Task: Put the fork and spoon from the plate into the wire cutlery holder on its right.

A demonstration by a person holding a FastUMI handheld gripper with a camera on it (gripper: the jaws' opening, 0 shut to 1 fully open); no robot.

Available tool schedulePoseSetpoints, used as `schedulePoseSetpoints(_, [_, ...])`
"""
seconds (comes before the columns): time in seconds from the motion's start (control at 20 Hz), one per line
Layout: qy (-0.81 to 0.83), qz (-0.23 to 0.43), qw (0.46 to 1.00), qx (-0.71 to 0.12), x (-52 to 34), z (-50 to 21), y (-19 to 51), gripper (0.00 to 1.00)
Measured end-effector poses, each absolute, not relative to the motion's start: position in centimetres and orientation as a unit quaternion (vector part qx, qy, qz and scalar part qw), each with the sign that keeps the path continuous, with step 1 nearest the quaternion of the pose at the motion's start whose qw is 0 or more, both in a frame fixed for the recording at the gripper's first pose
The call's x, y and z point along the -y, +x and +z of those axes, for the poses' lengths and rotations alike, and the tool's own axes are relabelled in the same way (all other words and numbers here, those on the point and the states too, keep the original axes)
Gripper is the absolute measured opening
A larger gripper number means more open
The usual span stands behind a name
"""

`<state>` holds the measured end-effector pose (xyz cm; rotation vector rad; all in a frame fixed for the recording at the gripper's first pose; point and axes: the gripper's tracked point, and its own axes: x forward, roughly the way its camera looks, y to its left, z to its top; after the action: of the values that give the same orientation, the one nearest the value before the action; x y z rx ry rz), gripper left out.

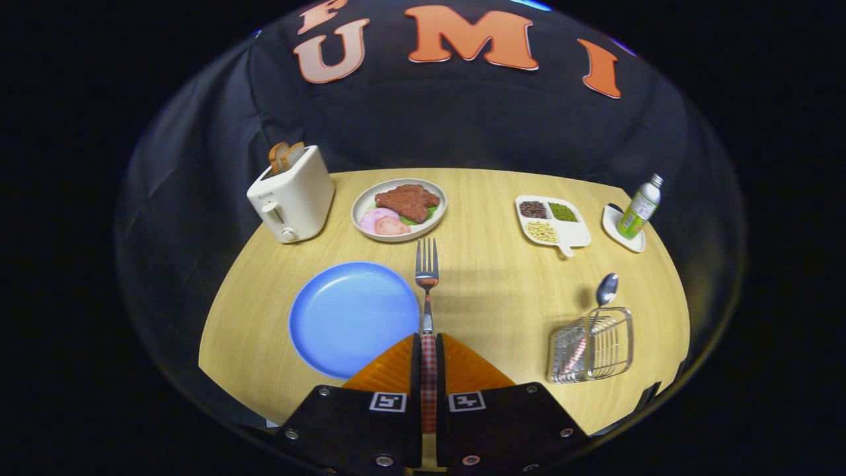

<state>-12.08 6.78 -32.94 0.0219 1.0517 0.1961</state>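
Note:
My gripper (428, 340) is shut on the fork (426, 271), gripping its checked handle so the metal tines point ahead over the wooden table. The blue plate (353, 317) lies bare just left of the fingers. To the right stands the wire cutlery holder (590, 345), with the spoon (606, 289) standing in it, its bowl sticking up above the rim and its checked handle down inside the basket.
Beyond the fork sits a plate of meat and ham (398, 208). A white toaster (291, 195) with toast stands at the far left. A divided snack tray (552, 221) and a green bottle (638, 206) on a small dish are at the far right.

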Motion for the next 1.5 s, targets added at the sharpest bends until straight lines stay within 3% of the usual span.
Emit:
schedulePoseSetpoints(0.65, [-0.023, 0.004, 0.852, -0.523, 8.8, -31.1, -14.8, 0.09])
schedulePoseSetpoints(1.0, [-0.061, 0.031, 0.818, -0.571, 12.0, -29.9, -16.4, 0.09])
schedulePoseSetpoints(1.5, [-0.059, 0.068, 0.718, -0.690, 12.4, -31.8, -18.5, 0.09])
